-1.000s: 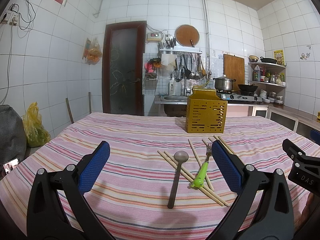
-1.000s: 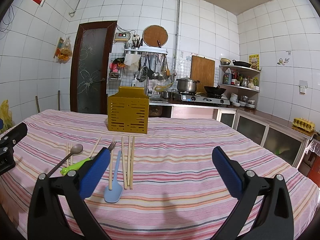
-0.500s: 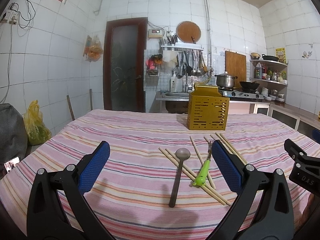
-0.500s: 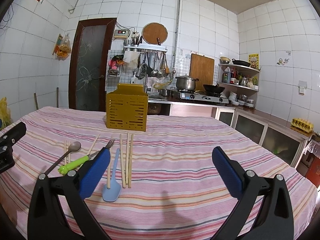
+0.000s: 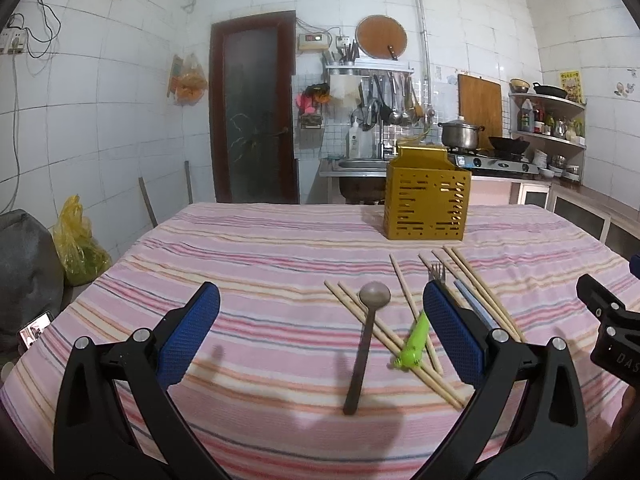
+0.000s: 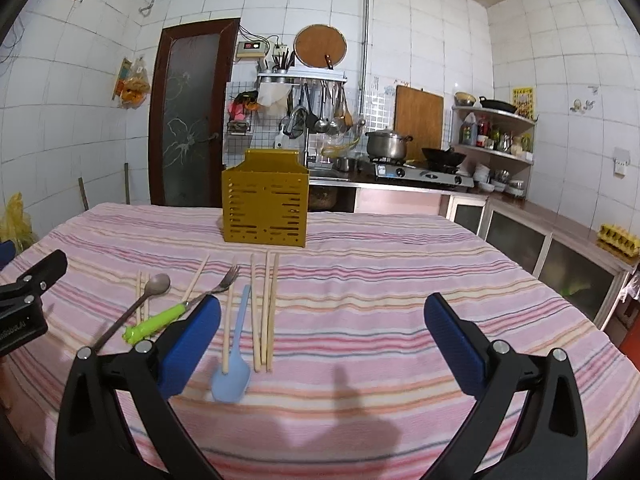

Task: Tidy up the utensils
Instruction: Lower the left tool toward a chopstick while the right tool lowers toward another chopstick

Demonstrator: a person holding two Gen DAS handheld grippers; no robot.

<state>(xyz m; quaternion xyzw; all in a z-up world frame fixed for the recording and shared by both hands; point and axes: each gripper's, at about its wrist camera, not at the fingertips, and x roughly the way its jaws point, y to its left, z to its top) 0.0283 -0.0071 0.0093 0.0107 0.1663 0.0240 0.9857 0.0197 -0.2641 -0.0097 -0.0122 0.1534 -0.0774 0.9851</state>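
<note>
Left wrist view shows the striped tabletop (image 5: 248, 264) with my yellow utensil holder (image 5: 426, 200) standing at its far side. Nearer than the holder lie chopsticks (image 5: 476, 284), a brown spoon (image 5: 366, 332), a green-handled fork (image 5: 418, 338) and a blue spatula (image 6: 234, 364). My left claw (image 5: 320, 328) and right claw (image 6: 322, 338) both hover spread apart, empty.

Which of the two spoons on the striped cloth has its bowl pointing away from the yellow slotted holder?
The light blue plastic spoon: its bowl lies at the near end, handle toward the yellow slotted holder. The dark grey-brown spoon has its bowl at the far end.
</note>
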